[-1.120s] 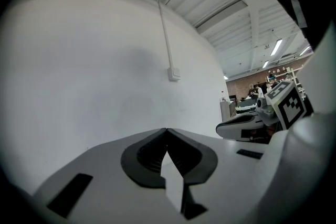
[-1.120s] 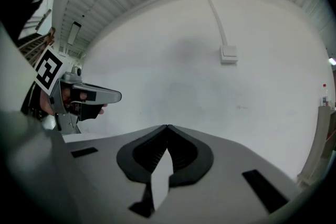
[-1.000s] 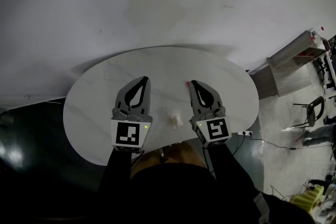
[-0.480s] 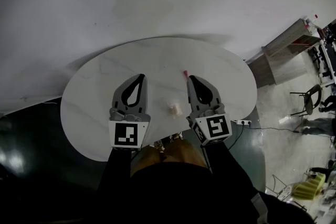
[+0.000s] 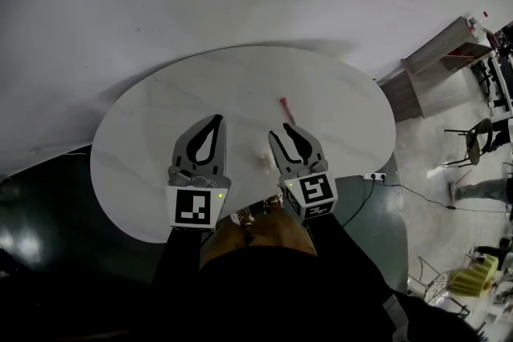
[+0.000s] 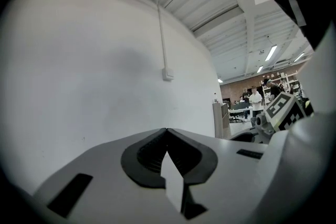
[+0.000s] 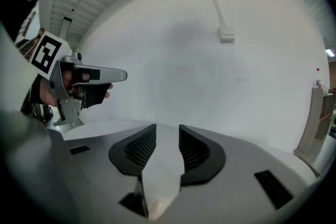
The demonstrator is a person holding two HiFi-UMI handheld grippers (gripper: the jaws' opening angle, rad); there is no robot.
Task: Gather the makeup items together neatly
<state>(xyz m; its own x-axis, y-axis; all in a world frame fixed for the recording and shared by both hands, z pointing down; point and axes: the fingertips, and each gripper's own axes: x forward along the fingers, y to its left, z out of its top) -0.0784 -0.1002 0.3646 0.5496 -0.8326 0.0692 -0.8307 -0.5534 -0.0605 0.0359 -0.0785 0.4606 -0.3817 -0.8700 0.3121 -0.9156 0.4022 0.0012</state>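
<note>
One oval marbled table (image 5: 160, 132) | slim pink stick (image 5: 286, 110) | pale lumpy puff (image 5: 264, 162)

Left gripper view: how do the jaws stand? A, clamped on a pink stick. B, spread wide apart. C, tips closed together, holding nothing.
C: on the left gripper the two jaw tips meet, and nothing is pinched between the ribbed pads behind them.

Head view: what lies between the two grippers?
A small pale item, beside the right gripper, whose empty jaws have just been opening; otherwise bare table. The head view shows it.
</note>
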